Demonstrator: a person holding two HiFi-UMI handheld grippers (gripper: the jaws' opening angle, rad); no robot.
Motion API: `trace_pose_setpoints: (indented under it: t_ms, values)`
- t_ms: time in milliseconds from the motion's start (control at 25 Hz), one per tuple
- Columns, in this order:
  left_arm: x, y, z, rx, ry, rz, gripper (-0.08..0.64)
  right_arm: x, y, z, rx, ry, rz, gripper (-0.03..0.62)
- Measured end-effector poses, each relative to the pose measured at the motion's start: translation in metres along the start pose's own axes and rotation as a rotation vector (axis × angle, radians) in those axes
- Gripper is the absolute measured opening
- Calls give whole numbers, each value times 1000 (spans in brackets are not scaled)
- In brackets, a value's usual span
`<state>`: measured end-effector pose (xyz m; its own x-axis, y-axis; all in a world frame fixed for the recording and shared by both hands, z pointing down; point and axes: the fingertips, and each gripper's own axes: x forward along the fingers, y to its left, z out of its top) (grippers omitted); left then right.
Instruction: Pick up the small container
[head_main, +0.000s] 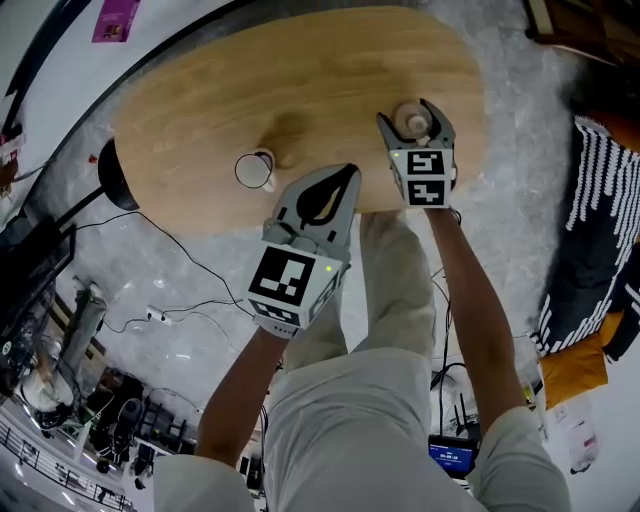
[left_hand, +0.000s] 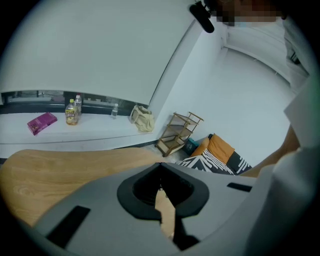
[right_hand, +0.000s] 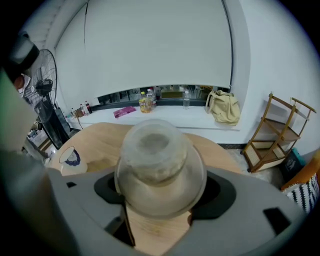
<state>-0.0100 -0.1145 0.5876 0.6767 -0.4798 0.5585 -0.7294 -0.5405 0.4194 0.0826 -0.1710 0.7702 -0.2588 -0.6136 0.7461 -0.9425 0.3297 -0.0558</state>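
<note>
Left gripper (head_main: 347, 174), nearest: fingers pressed together, nothing held. Right gripper (head_main: 409, 114): fingers clamped on small frosted round lidded container (right_hand: 159, 167), over oval light-wood table (head_main: 250, 90) near its edge. Step judged: lifting. Next: grip to be kept firm, container kept level.

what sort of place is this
Probably a lab or office room rather than a home: oval wooden table, loose cables on the floor, drink bottles on a long window ledge.

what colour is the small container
Frosted, translucent white small container, seen best in the right gripper view.
</note>
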Motion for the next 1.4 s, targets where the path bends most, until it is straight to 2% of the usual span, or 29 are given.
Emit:
trace_pose_setpoints:
  t_ms: [240,560,840,1160,1400]
  values:
    - [-30,-21,27,32,-9,0,18,-43,4,41,-5,-42,11,341]
    - [-52,-24,36,27,-25,27,18,-87,-1,72,-26,-87,21,341]
    - [-70,-39,53,38,-46,22,18,-135,1,97,-31,-120,22,341]
    - [-106,-54,80,48,-91,19,18,-185,15,124,-54,-147,44,341]
    - [-131,-63,101,30,-149,32,18,-223,18,147,-68,-178,13,341]
